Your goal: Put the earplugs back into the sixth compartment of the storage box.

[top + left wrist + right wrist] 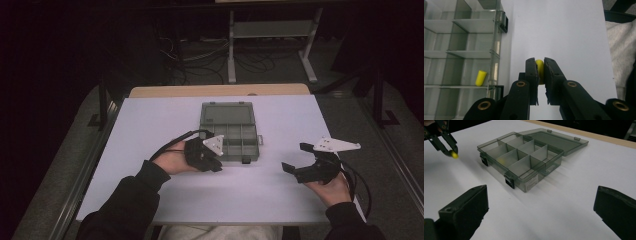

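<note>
Your left tool (539, 72) is pinching a small yellow earplug (539, 71) between its pads, nose of the plug poking out past the tips. The pinch sits mid-body, probably so the soft foam doesn't squirt out. In the right gripper view the same left tool (451, 152) hangs above the bench at about 10 o'clock of the organizer box, plug at its tip clear of the surface.

From the left tool outward: the white bench (564, 32) lies straight ahead at 12 o'clock, bare. At 9 to 10 o'clock is the clear compartment organizer box (461, 50), its near wall and black latch (504, 23) just beside the tool's line. A second yellow earplug (480, 78) lies tilted in one compartment at 9 o'clock, next to the box wall. Looks like you're sorting plugs into the box, so the held one likely goes in a compartment next; judgement only.

In the high view the box (230, 131) sits mid-bench with its lid (227, 113) folded flat back at 12 o'clock, so every compartment is reachable from above. Your left tool (216, 165) is just at the box's 7 o'clock corner.

Your right tool (295, 157) rests well apart at 4 o'clock of the box, jaws spread wide, nothing between them, parked out of the way.
</note>
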A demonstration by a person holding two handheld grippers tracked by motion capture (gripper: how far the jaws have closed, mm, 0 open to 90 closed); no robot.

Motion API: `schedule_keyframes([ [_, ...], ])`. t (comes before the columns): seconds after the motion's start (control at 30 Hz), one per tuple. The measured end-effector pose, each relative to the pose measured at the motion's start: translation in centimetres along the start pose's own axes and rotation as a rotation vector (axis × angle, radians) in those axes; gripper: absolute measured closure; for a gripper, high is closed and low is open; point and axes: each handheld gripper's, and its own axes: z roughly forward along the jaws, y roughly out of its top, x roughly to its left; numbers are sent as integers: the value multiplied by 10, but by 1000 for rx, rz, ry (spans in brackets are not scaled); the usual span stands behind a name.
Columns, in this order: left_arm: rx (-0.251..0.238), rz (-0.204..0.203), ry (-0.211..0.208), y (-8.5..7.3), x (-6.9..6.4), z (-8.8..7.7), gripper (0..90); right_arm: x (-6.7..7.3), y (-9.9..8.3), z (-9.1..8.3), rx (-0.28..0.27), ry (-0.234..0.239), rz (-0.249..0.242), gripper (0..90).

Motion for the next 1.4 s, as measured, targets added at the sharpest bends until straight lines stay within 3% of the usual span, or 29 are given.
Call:
schedule_keyframes([
  [0.2,-13,-11,-4,4,7,-13,819,0,0,1,2,0,-2,0],
  [0.7,-8,-16,34,13,27,-35,821,0,0,0,-1,5,3,0],
  [1.13,-4,-41,67,23,48,-42,821,0,0,0,-2,7,2,0],
  [1.4,1,-79,82,17,62,-32,821,0,0,0,-2,10,2,0],
])
